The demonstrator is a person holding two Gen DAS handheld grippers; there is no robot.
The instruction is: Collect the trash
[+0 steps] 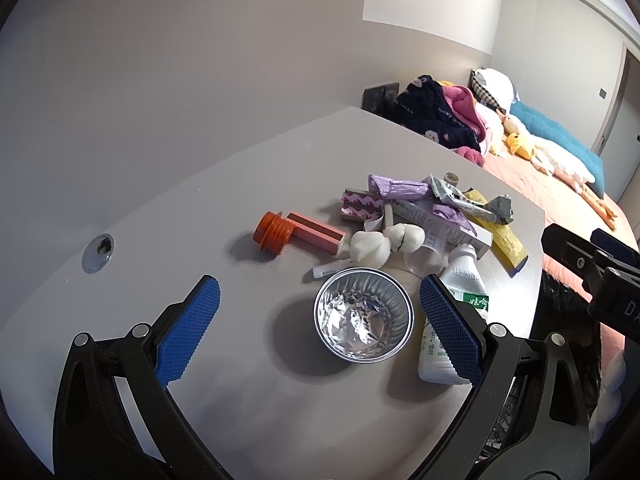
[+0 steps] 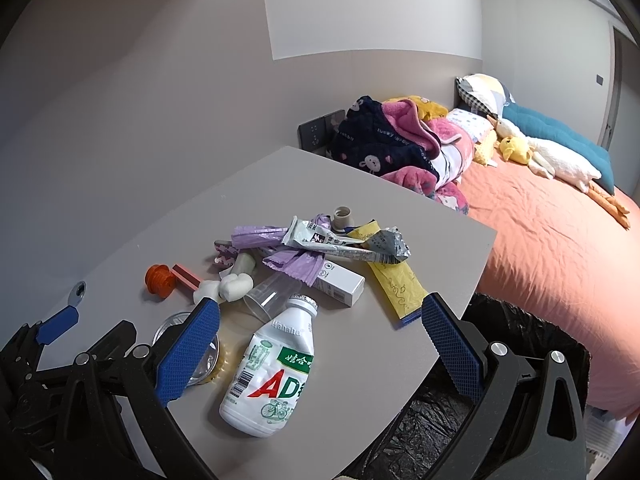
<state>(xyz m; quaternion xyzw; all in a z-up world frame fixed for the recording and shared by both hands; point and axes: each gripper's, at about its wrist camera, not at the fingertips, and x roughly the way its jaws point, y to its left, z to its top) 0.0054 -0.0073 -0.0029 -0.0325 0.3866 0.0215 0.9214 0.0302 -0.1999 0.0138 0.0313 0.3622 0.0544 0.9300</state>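
Note:
A heap of trash lies on the grey table (image 1: pixel 240 360). My left gripper (image 1: pixel 318 282) is open and hovers just above a foil cup (image 1: pixel 363 320), which sits between its blue pads. My right gripper (image 2: pixel 320 302) is also open, straddling a white Wahaha bottle (image 2: pixel 276 372) that lies on its side. Behind these are a clear plastic cup (image 2: pixel 272 292), white foam lumps (image 1: pixel 384 244), an orange cap (image 1: pixel 272 232), a purple bag (image 2: pixel 296 260), a white box (image 2: pixel 340 284), a crumpled tube (image 2: pixel 348 244) and a yellow packet (image 2: pixel 400 288).
A bin lined with a black bag (image 2: pixel 500 360) stands below the table's right edge. Beyond it is a bed with an orange sheet (image 2: pixel 540 240), a clothes pile (image 2: pixel 392 144) and plush toys (image 2: pixel 520 148). A metal grommet (image 1: pixel 98 252) sits at the table's left, by the wall.

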